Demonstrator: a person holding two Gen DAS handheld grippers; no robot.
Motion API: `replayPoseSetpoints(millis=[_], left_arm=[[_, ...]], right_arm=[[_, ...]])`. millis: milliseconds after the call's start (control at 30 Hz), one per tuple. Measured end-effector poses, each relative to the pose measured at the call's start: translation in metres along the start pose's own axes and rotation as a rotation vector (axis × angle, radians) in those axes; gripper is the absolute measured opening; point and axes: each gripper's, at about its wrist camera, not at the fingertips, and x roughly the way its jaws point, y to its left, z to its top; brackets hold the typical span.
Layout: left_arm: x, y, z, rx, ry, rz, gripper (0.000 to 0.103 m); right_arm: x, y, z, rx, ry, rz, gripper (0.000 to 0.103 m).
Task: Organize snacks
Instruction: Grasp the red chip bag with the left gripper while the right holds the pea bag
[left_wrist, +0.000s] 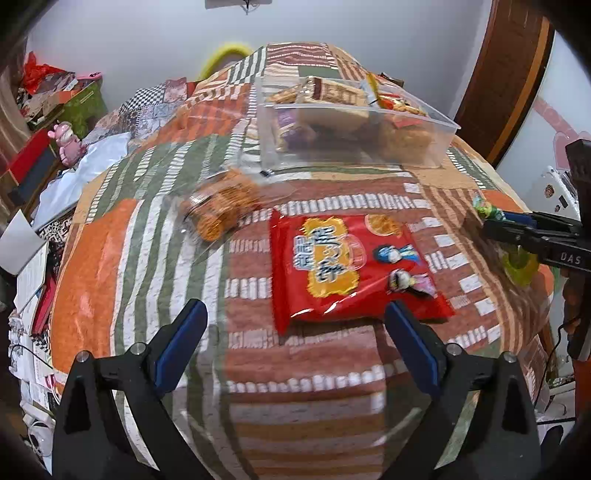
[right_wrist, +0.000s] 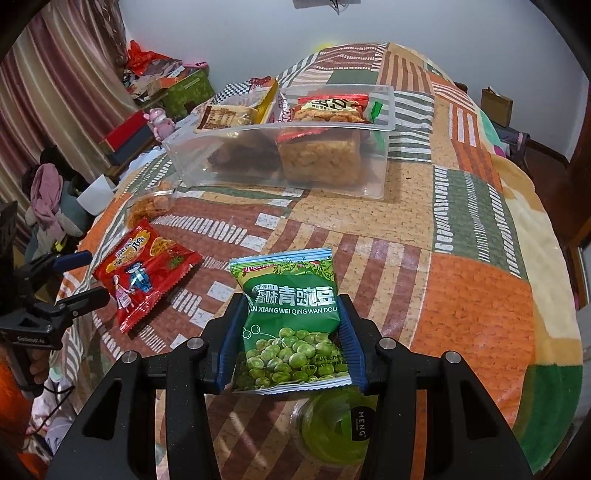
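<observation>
A clear plastic bin (left_wrist: 436, 142) (right_wrist: 192, 155) holding several snack packs stands on the patchwork bedspread. A red snack bag (left_wrist: 347, 266) (right_wrist: 144, 273) lies flat in front of it. A clear pack of orange snacks (left_wrist: 221, 206) (right_wrist: 153, 203) lies to its left. My left gripper (left_wrist: 291, 314) is open and empty, just short of the red bag's near edge. My right gripper (right_wrist: 291, 310) is shut on a green pea bag (right_wrist: 291, 317) and holds it above the bed. The right gripper (left_wrist: 498, 221) also shows at the right of the left wrist view.
A green-lidded jar (right_wrist: 332, 432) (left_wrist: 521, 264) sits under the right gripper. The bedspread (right_wrist: 472, 314) covers the whole bed. Boxes, a pink toy (left_wrist: 68, 144) and papers clutter the floor at the left. A wooden door frame (left_wrist: 509, 74) stands at the right.
</observation>
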Motion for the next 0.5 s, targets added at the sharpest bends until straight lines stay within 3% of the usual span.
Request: replayPoseSetpoints(millis=[200, 500], left_arm=[[0.014, -0.013, 0.001, 0.086, 0.028, 0.039, 0.098], [0.042, -0.050, 0.038, 0.197, 0.015, 0.062, 0.098]], right_arm=[[-0.001, 0.000, 0.000, 0.008, -0.002, 0.011, 0.045], [-0.005, -0.001, 0.002, 0.013, -0.015, 0.024, 0.045]])
